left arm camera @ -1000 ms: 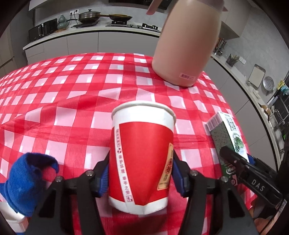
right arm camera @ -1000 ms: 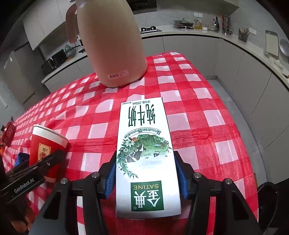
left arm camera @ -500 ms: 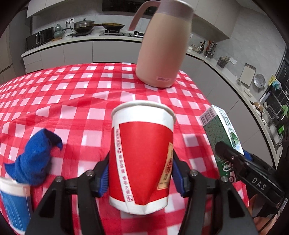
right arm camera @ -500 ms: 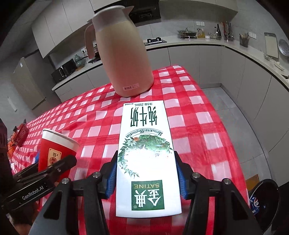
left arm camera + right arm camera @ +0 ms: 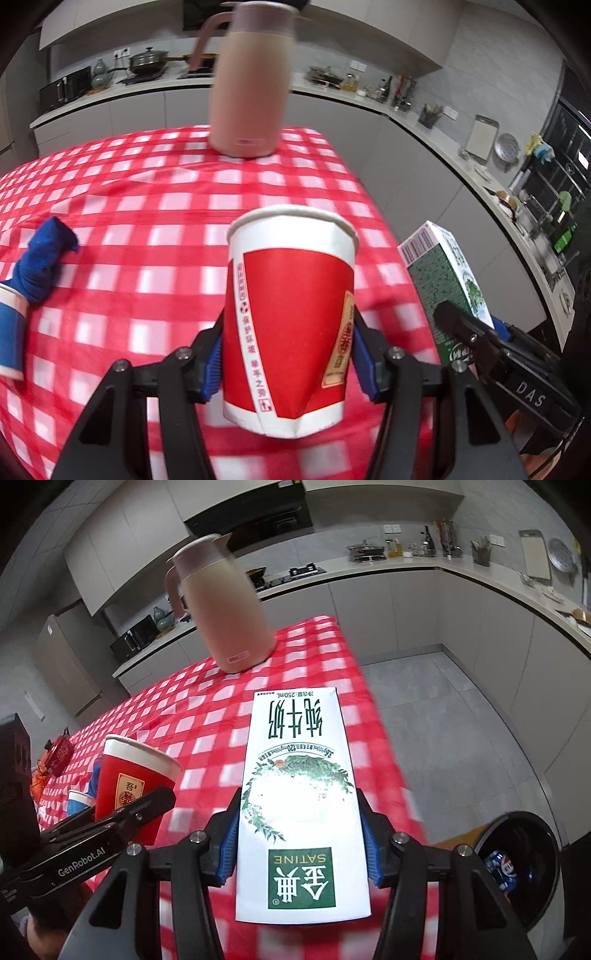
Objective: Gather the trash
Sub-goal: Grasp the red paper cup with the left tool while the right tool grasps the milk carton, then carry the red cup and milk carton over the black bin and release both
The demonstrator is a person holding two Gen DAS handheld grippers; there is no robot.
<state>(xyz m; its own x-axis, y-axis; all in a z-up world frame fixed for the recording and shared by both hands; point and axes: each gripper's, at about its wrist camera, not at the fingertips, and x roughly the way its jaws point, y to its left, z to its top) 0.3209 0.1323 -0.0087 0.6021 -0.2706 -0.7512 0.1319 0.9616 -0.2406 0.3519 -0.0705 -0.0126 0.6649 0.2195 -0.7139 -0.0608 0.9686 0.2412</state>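
Note:
My left gripper [image 5: 288,358] is shut on a red and white paper cup [image 5: 291,314], held upright above the checked tablecloth [image 5: 155,229]. My right gripper [image 5: 299,843] is shut on a white and green milk carton [image 5: 301,786], its blue pads pressing both sides. The carton [image 5: 443,280] also shows at the right of the left wrist view, and the cup [image 5: 133,782] at the left of the right wrist view. A black bin [image 5: 524,853] with a blue can inside stands on the floor at lower right.
A tall beige thermos jug [image 5: 251,88] stands at the far end of the table. A crumpled blue cloth [image 5: 44,258] and a blue and white cup [image 5: 9,339] lie at the left. Kitchen counters run behind and along the right.
Both grippers have pulled back and up from the jug with the cup and the carton held. The jug looks smaller and farther, and the bin has come into view at lower right.

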